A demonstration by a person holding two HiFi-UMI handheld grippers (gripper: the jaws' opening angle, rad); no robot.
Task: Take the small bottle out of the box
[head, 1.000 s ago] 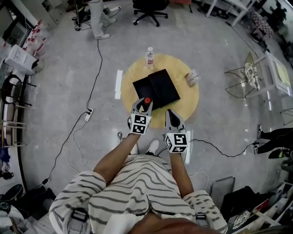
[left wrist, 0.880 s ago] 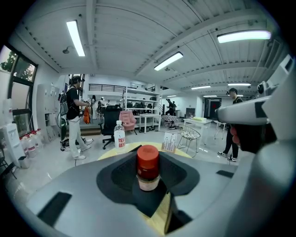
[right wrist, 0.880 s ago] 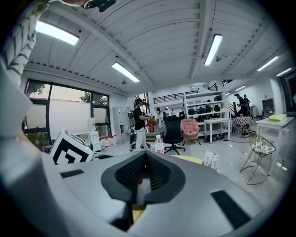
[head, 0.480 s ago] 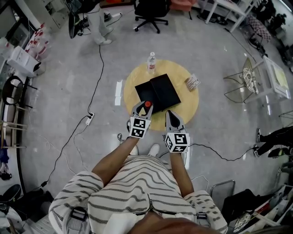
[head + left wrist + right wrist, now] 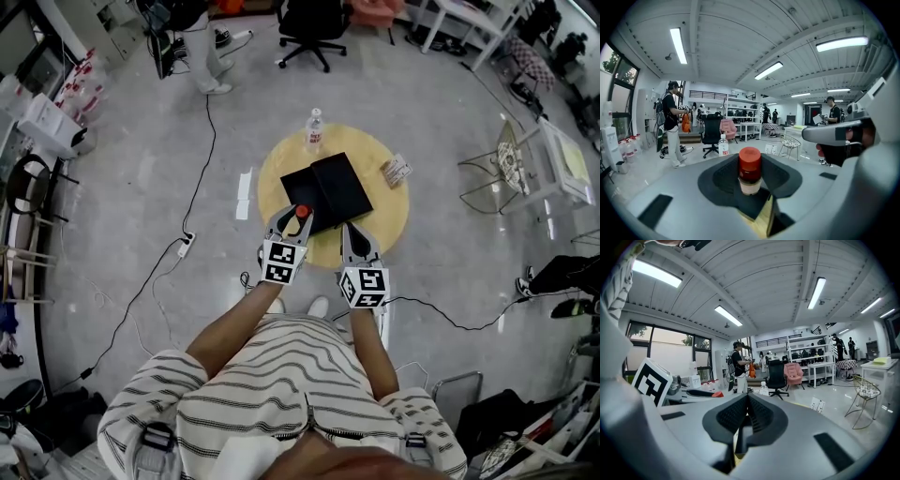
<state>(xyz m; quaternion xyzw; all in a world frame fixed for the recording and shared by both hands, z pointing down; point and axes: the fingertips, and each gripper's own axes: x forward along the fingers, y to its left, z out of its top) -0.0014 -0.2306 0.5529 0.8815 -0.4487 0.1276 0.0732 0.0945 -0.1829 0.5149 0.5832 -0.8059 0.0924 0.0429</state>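
My left gripper is shut on the small bottle, which has a red cap and a pale body. It is held over the front edge of the open black box on the round yellow table. In the left gripper view the small bottle stands upright between the dark pads of that gripper. My right gripper hangs just to the right of it, over the table's front edge. The right gripper is shut with nothing between its pads.
A clear water bottle stands at the table's far edge, behind the box. A small printed pack lies at the table's right. Cables run across the floor on the left, and a wire chair stands to the right.
The head view has drifted slightly. Both grippers stay over the table's front edge, and the left one still holds the small bottle.
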